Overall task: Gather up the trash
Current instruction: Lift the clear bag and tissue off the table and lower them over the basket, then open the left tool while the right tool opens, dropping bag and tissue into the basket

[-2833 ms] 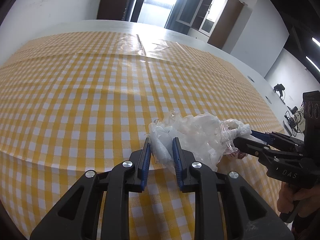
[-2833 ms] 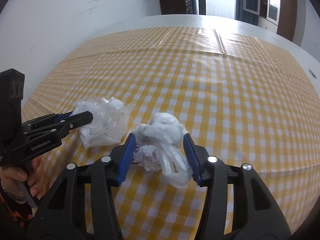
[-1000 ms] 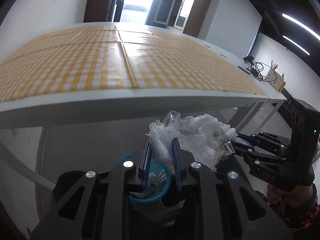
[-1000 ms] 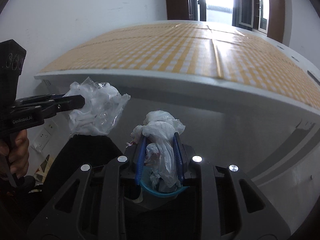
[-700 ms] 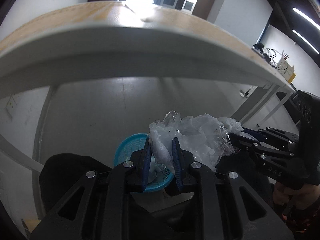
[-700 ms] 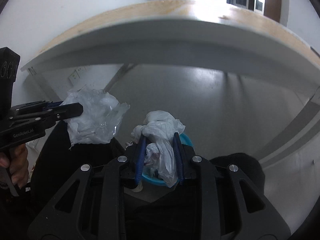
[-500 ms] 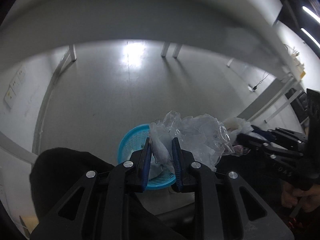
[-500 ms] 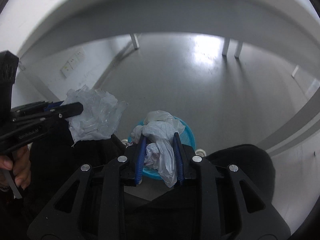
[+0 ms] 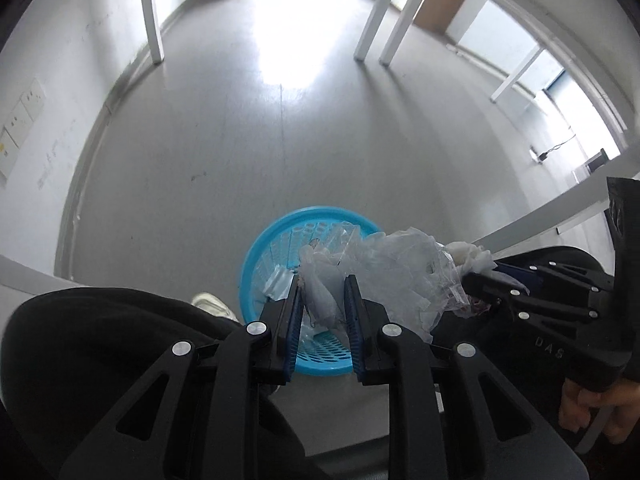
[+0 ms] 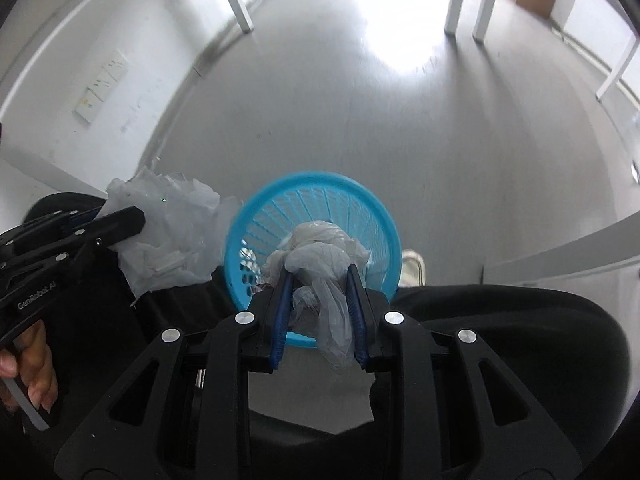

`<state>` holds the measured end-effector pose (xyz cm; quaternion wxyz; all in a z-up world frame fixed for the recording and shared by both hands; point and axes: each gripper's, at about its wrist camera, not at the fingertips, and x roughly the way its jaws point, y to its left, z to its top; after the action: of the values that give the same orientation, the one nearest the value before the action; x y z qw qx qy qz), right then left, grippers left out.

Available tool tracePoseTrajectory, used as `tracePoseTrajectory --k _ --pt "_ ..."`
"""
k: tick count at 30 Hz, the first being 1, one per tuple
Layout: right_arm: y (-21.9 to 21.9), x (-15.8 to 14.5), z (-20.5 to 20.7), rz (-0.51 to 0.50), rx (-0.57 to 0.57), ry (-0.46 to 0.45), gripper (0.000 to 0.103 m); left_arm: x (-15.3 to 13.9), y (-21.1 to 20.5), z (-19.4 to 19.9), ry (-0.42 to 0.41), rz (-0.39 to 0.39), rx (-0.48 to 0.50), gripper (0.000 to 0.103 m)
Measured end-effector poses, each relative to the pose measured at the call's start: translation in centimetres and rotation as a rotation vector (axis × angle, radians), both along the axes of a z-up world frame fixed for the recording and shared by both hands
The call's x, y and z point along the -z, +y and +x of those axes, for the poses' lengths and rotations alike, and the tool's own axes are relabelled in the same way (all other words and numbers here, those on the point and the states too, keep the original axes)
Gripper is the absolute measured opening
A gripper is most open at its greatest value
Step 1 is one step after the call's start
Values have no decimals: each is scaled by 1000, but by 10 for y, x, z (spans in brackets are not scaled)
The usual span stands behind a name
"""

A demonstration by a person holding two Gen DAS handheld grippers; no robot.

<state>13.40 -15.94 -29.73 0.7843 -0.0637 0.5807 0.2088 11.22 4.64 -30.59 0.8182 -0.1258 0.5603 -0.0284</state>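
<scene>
My left gripper (image 9: 322,288) is shut on a crumpled clear plastic bag (image 9: 392,268) and holds it above the near rim of a blue plastic wastebasket (image 9: 256,252) on the floor. My right gripper (image 10: 318,276) is shut on a crumpled white plastic bag (image 10: 320,256) and holds it over the same basket (image 10: 312,184). The left gripper and its clear bag (image 10: 168,232) show at the left of the right wrist view. The right gripper (image 9: 480,276) with a bit of white bag (image 9: 470,254) shows at the right of the left wrist view.
The basket stands on a grey floor (image 9: 280,128) under the table. White table legs (image 9: 152,12) stand at the back. The person's dark-clothed legs (image 9: 100,340) flank the basket, and a white shoe (image 10: 412,268) is beside it. A white wall (image 10: 100,60) with sockets is on the left.
Both grippers left the checked table with their bags, dropped below its edge and tilted downward. They now hang over the blue basket on the floor, which fills more of each view.
</scene>
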Motion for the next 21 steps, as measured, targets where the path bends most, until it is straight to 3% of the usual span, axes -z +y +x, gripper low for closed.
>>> tracePoseTrajectory --k 12,14,16,18,21 --pt "20 75 48 -41 36 188 26 65 -10 51 221 13 -16 21" --pt "19 84 55 -30 54 226 30 73 -9 54 255 -15 -18 27" --pt "16 92 61 -15 70 243 40 76 -3 57 257 -26 -42 49" --pt "13 93 64 -9 87 238 47 71 2 56 232 -27 -63 58" --pt "2 88 60 10 93 235 54 56 12 44 213 -86 -75 59"
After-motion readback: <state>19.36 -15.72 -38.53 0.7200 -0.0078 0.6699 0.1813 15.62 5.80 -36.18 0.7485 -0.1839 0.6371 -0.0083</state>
